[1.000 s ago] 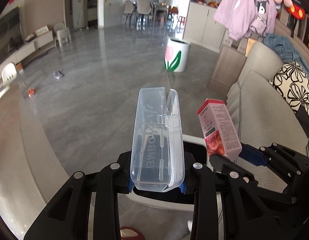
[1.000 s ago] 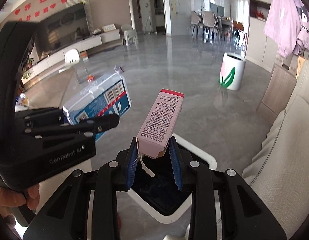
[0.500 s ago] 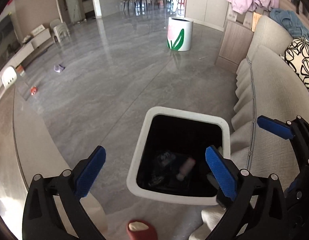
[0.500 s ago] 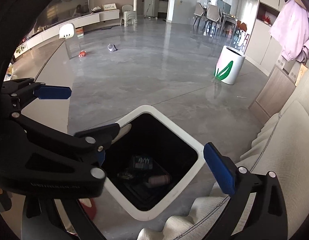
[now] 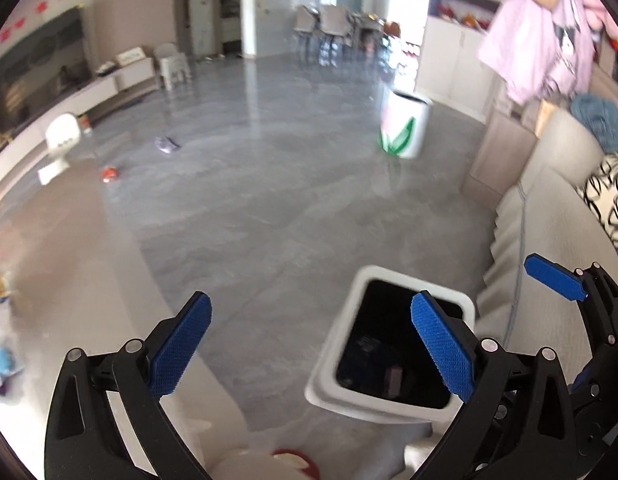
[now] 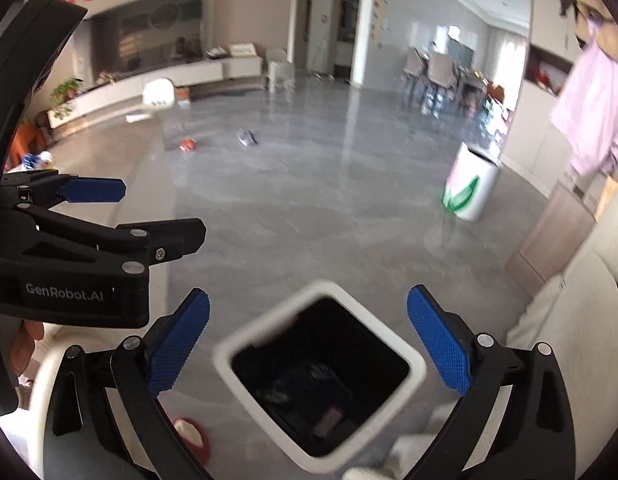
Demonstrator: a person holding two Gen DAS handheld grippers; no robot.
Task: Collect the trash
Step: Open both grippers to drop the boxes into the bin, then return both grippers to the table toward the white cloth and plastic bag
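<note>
- Grey polished floor (image 5: 269,208) runs through an open living room, with a pale sofa (image 5: 549,216) along the right and a low wall unit far left.
- Close below both cameras stands a white square bin (image 6: 417,364) with a black liner; blurred discarded items lie at its bottom.
- Left gripper (image 5: 311,346) is spread wide and holds nothing; the bin sits under its right finger.
- Right gripper (image 6: 309,344) is likewise spread and carries nothing, hanging directly over the bin mouth.
- Remaining trash seems to lie out on the floor: a small red item (image 6: 187,145) and a purplish scrap (image 6: 247,137), near each other and well apart from the bin. Blur hides what they are.
- A white planter with a green leaf print (image 6: 467,188) stands farther off, by the cabinets.
- Judgement: a drop-off looks finished and the step in hand is fetching the next piece.
- That calls for moving across to the floor litter, lowering one gripper around an item and closing on it.
</note>
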